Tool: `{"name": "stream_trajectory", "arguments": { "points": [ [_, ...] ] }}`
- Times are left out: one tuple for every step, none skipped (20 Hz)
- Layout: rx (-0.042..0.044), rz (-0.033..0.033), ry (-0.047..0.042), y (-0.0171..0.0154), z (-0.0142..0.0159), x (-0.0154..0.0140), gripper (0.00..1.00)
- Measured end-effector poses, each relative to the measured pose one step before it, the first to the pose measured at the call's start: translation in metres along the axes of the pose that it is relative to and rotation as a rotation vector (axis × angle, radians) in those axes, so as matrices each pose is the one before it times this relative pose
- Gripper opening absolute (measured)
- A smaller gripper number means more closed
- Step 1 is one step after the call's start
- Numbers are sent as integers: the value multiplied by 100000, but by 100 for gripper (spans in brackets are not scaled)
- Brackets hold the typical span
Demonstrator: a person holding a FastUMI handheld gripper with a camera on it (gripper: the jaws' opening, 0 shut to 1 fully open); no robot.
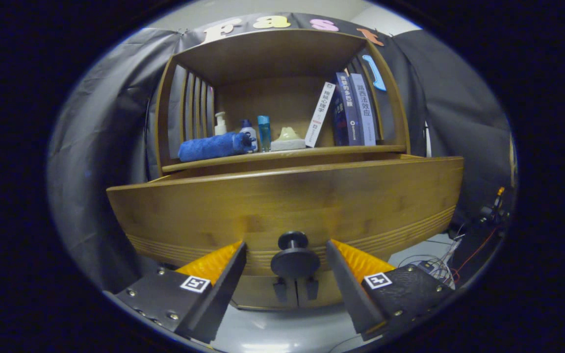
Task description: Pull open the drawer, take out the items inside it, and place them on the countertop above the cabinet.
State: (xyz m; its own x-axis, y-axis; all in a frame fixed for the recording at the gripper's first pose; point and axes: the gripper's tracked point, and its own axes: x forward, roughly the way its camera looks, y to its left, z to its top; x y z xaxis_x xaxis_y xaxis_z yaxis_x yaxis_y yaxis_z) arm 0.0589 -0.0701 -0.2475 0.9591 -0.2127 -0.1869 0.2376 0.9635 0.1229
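Observation:
A wooden drawer front (287, 201) spans the cabinet just ahead of me, and it stands pulled out a little from the cabinet body. Its dark round knob (294, 260) sits between my two fingers, touching neither. My gripper (286, 250) is open, one fingertip on each side of the knob. The drawer's inside is hidden behind its front. Above it lies the countertop (361, 148), a wooden shelf surface.
On the countertop lie a rolled blue towel (214, 146), small bottles (255, 131), a pale soap dish (288, 138) and several books (351, 110) at the right. Slatted wooden sides and a roof enclose the shelf. Cables (439, 262) lie on the floor to the right.

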Motion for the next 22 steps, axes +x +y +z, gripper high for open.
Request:
{"name": "stream_trajectory", "arguments": {
  "points": [
    [290, 98, 46, 76, 59, 727, 98],
    [-561, 151, 501, 86, -105, 512, 97],
    [210, 413, 40, -71, 284, 540, 98],
    [-486, 17, 394, -23, 23, 769, 98],
    [-261, -210, -423, 41, 195, 620, 98],
    [-570, -234, 387, 80, -83, 552, 99],
    [188, -150, 57, 53, 223, 447, 99],
    [92, 55, 1568, 94, -22, 551, 99],
    [-250, 112, 1486, -15, 30, 520, 99],
    [-207, 114, 1484, 21, 149, 498, 99],
    [-1268, -224, 1729, 37, 9, 551, 99],
    [-1685, -498, 316, 5, 228, 536, 99],
    [-1743, -490, 612, 12, 97, 671, 98],
    [-1204, -467, 467, 100, 2, 726, 98],
    [-728, -397, 900, 59, 97, 720, 99],
    [-213, -93, 590, 29, 293, 792, 99],
    [249, -22, 1984, 110, 50, 706, 99],
    [800, 57, 853, 20, 313, 700, 99],
    [443, 110, 1136, 26, 173, 614, 99],
    [92, 68, 979, -53, 78, 426, 99],
    [186, 25, 758, -19, 68, 334, 99],
    [-81, -206, -1107, 14, 243, 193, 99]
  ]
}}
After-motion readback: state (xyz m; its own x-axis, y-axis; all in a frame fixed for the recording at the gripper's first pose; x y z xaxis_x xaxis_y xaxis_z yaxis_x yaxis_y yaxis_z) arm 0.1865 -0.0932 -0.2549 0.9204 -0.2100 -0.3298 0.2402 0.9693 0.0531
